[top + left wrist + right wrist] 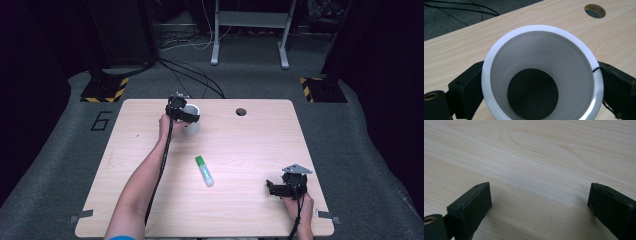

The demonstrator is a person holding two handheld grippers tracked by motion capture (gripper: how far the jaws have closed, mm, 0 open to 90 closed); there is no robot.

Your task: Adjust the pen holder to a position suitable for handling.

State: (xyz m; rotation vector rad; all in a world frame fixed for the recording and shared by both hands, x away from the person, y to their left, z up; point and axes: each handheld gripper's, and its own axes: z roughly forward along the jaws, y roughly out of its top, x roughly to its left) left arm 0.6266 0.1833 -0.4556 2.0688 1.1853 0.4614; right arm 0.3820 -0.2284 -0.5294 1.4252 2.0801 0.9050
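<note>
A white cup [192,124] stands near the table's far edge, left of centre. My left gripper [186,116] is shut on it from above. In the left gripper view I look down into the cup [541,50], whose bottom is dark, and a black jaw presses on each side of its wall. A glue stick [204,170] with a green cap and white body lies flat mid-table. Near the front right corner my right gripper [273,188] is held low over the wood. Its jaws stand wide open over bare table [540,202].
The light wooden table [240,150] has a round cable hole [241,111] at the far edge, also in the left gripper view [595,10]. Cables [195,75] and a grey desk frame [250,35] are on the floor beyond.
</note>
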